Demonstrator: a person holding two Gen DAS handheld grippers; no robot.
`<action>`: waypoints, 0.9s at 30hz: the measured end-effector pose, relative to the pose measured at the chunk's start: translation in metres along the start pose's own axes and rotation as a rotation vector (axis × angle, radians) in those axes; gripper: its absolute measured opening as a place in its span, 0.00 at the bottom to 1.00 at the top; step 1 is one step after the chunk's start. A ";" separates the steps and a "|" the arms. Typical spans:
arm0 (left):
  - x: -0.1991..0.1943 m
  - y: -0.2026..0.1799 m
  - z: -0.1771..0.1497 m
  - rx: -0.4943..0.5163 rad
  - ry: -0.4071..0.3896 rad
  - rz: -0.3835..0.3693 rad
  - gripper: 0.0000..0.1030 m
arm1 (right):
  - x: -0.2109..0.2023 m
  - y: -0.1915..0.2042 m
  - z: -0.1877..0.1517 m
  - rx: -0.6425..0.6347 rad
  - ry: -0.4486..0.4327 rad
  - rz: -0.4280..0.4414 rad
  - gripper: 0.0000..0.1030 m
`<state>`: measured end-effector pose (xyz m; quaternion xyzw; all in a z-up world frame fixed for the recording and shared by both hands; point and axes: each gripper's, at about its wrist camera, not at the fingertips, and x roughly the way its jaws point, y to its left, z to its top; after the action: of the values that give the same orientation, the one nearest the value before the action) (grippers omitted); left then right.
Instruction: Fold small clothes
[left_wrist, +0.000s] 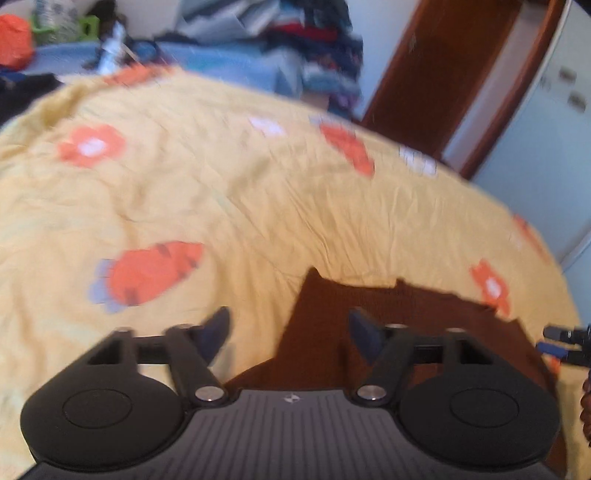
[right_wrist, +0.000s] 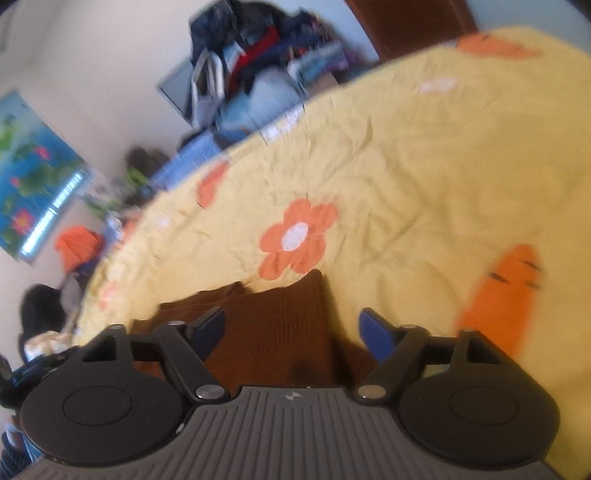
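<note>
A dark brown knit garment (left_wrist: 391, 317) lies flat on a yellow bedsheet (left_wrist: 258, 192) printed with orange flowers and carrots. My left gripper (left_wrist: 290, 326) hovers over the garment's left corner with its blue pads apart and nothing pinched between them. In the right wrist view the same brown garment (right_wrist: 273, 321) lies below my right gripper (right_wrist: 293, 328), whose jaws also stand wide apart and hold nothing. The right gripper's tips (left_wrist: 561, 341) peek in at the right edge of the left wrist view. Both views are blurred.
A heap of mixed clothes (right_wrist: 258, 48) is piled behind the bed on a blue surface (left_wrist: 229, 62). An orange bag (left_wrist: 14, 40) sits at the far left. A brown door (left_wrist: 443, 74) and white cabinet (left_wrist: 546, 122) stand at the right.
</note>
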<state>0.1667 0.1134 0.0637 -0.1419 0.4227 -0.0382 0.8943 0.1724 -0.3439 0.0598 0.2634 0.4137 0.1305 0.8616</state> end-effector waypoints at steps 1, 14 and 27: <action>0.016 -0.006 0.000 0.014 0.036 0.003 0.56 | 0.012 0.005 0.000 -0.008 0.023 -0.009 0.72; 0.019 -0.015 -0.014 0.170 -0.092 0.223 0.07 | 0.034 0.017 -0.027 -0.144 -0.076 -0.025 0.26; 0.030 -0.073 -0.057 0.294 -0.139 0.192 0.89 | 0.030 0.060 -0.069 -0.406 -0.157 -0.154 0.76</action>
<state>0.1458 0.0248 0.0281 0.0294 0.3616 -0.0040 0.9319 0.1363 -0.2571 0.0385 0.0616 0.3298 0.1238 0.9339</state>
